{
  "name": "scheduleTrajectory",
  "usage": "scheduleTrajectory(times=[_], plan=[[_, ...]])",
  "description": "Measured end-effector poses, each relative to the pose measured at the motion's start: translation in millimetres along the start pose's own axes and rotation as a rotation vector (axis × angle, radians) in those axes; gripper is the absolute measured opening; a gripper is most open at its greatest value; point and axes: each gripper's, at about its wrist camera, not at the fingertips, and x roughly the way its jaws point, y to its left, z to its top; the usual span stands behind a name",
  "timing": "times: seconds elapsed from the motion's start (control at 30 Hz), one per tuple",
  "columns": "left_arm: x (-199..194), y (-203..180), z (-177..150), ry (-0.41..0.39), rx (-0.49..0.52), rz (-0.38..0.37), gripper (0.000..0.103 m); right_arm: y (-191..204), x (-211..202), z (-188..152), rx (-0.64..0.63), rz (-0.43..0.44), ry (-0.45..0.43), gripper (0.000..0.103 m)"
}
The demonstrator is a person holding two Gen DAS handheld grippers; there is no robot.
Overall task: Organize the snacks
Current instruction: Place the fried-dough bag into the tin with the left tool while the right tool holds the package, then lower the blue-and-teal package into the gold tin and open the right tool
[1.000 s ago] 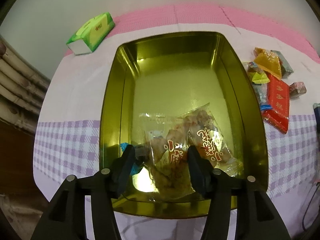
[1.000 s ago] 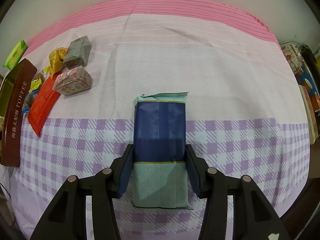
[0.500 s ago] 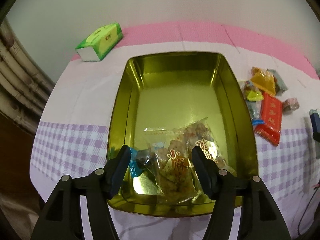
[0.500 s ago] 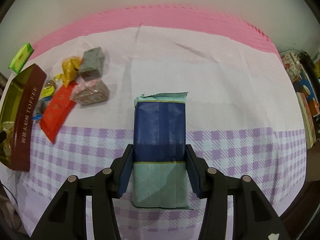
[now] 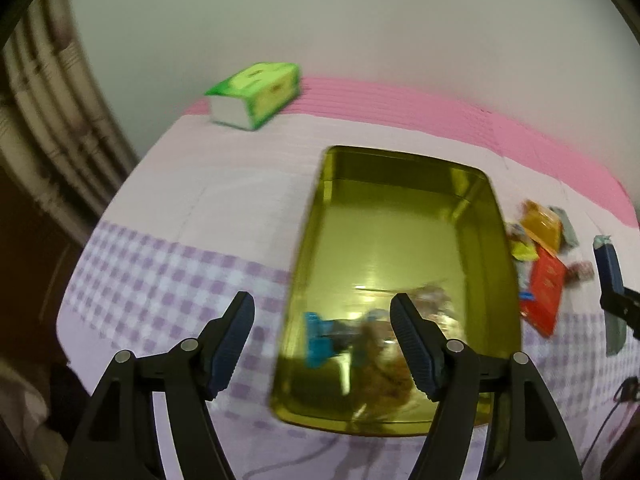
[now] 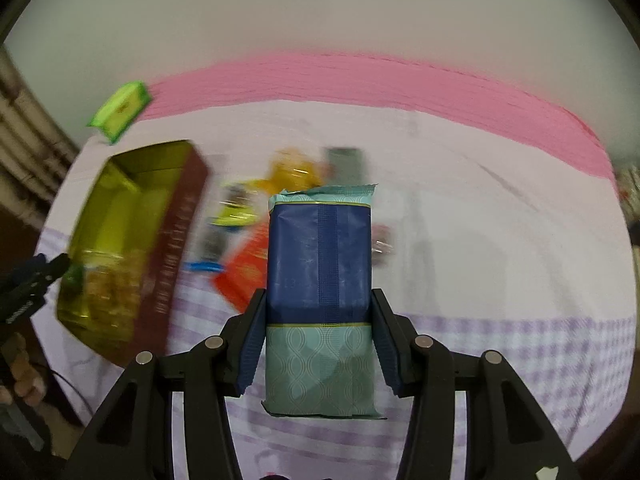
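left gripper: released, empty; has pulled back and left off the gold tin, snacks left inside.
right gripper: clenched on blue packet, now lifted, swinging toward the tin.
meaning: packet likely goes in next; loose snacks wait right of tin.

home, checked tablecloth, tissue pack, snacks

Plain pale wall behind table with pink-and-lilac checked cloth
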Motion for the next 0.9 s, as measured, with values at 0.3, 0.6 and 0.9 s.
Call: scheduleTrajectory(times=[0.3,0.6,0.9], plan=[[2,49,-6,0.019,-0.137,0.107,0.071,86,12,18,-0.101,0.104,0.0,0.046],[12,75,-8,0.044,-0.218,0.166,0.071,138,40,21,-0.145,0.147,0.048,0.046],[14,71,-10,0.06,-0.204,0.165,0.071,157,59,21,-0.154,0.136,0.079,0.046]])
